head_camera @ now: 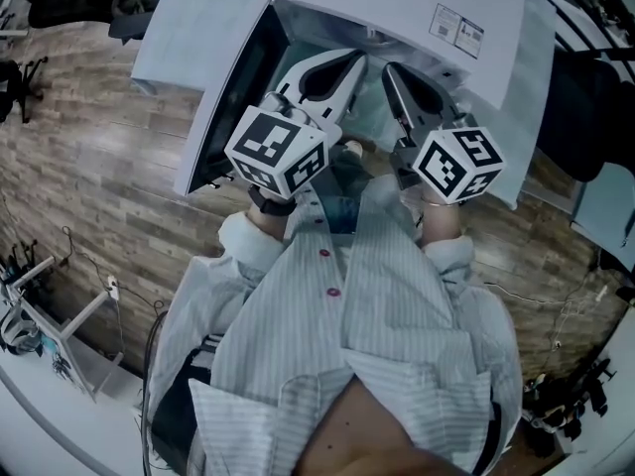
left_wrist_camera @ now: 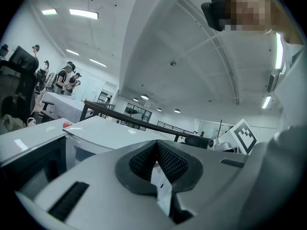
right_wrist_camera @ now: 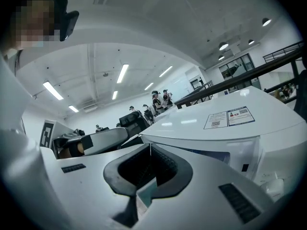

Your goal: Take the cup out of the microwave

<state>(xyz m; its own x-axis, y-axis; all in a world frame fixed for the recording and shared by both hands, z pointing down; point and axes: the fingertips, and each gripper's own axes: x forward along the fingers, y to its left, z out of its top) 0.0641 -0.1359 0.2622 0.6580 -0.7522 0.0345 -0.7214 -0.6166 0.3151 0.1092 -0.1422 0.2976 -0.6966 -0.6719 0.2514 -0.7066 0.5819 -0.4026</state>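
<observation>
The left tongs and the right tongs are each pinched together on nothing. They sit side by side, pointing into the white microwave, whose door stands swung out to the person's left. I can't pick out the cup in any view; I reckon it sits inside the cavity, straight ahead of and beyond both tips, so neither hand looks the nearer. Whichever goes in would have to spread its tongs first, and I'd guess the cup stands upright, though that's hidden.
</observation>
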